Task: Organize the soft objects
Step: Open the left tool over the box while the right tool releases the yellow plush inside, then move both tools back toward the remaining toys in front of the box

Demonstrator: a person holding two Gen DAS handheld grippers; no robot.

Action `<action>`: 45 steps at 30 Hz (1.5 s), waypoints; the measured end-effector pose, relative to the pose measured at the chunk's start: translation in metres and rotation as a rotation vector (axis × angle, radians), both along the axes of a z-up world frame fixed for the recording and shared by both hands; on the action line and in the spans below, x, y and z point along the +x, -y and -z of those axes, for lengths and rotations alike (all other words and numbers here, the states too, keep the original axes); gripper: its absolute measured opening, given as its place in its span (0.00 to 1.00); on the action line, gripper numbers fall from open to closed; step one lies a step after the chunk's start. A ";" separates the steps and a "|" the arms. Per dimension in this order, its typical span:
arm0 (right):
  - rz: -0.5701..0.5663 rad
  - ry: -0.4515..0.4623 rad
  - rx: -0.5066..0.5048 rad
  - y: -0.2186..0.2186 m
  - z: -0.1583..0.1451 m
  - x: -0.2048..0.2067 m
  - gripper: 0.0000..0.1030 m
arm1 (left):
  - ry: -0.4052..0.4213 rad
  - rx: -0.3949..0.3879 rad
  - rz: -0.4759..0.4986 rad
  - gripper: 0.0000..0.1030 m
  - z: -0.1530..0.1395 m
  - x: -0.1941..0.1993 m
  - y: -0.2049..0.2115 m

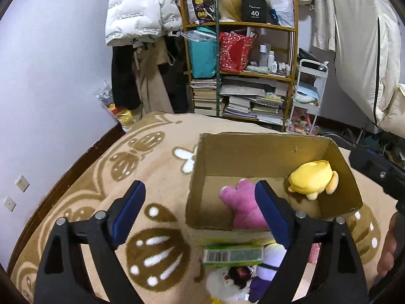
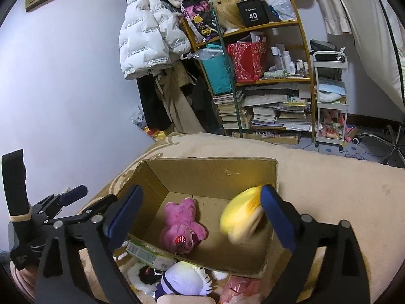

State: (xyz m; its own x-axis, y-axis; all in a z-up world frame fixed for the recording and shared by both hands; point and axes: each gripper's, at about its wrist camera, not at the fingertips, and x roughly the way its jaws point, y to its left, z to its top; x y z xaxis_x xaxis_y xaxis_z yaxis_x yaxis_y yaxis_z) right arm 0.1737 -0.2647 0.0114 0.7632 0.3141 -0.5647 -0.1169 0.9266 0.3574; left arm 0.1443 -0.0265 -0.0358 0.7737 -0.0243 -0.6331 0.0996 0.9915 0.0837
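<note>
Filling the cardboard box (image 2: pixel 152 177) w/ soft toys was the step judged in hand. Pink plush (image 2: pixel 181 224) was seen lying on the box floor; yellow plush (image 2: pixel 240 215) was caught blurred just inside the right wall, apparently dropping in, touched by neither pad. Right gripper (image 2: pixel 202 215) was spread wide, nothing clamped; left gripper (image 1: pixel 200 212) likewise apart & empty above the near-left box corner. White/purple plush (image 2: pixel 184 281) & others were left piled vs. the near wall. Next pick probably best taken by the body, lifted clear over the rim.
</note>
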 end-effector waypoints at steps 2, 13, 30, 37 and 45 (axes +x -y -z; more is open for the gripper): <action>0.010 0.003 0.001 0.001 -0.005 -0.006 0.98 | 0.003 0.010 -0.007 0.88 -0.003 -0.006 -0.002; 0.057 -0.003 -0.027 0.002 -0.024 -0.042 1.00 | -0.008 0.012 -0.029 0.97 -0.023 -0.046 -0.019; 0.054 -0.096 -0.079 -0.010 -0.021 -0.078 1.00 | -0.113 0.041 -0.008 0.98 -0.025 -0.071 -0.028; 0.061 -0.148 -0.080 -0.009 -0.007 -0.081 1.00 | -0.190 0.012 0.006 0.98 -0.009 -0.060 -0.030; 0.035 -0.213 -0.105 -0.016 0.013 -0.073 1.00 | -0.290 -0.011 0.013 0.98 0.016 -0.041 -0.031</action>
